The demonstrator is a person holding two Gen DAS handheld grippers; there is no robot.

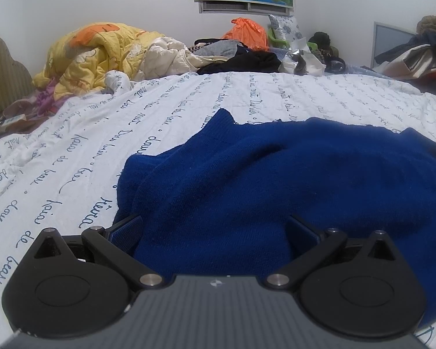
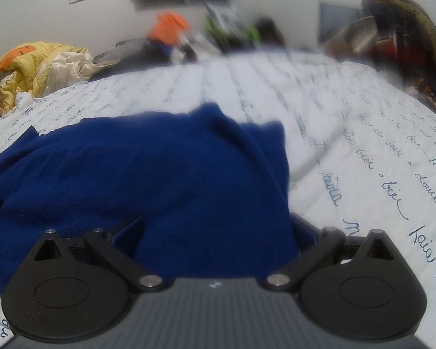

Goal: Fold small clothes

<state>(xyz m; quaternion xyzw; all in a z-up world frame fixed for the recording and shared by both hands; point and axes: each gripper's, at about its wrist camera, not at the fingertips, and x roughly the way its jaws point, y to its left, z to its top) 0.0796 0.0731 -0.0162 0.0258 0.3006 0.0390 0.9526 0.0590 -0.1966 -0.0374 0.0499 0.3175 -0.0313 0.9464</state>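
Note:
A dark blue knit sweater lies rumpled on the white bedspread with script lettering. In the left wrist view it fills the lower right, and my left gripper sits low at its near left edge. The jaws stand wide apart, and cloth lies between the fingers without being pinched. In the blurred right wrist view the same sweater spreads to the left. My right gripper is at its near right edge, jaws wide open over a fold of the knit, with its right finger beside the sweater's edge.
A yellow and orange quilt is heaped at the far left of the bed. Dark clothes, an orange bag and other clutter line the far edge by the wall. More clothing is piled at the far right. Bare bedspread lies right of the sweater.

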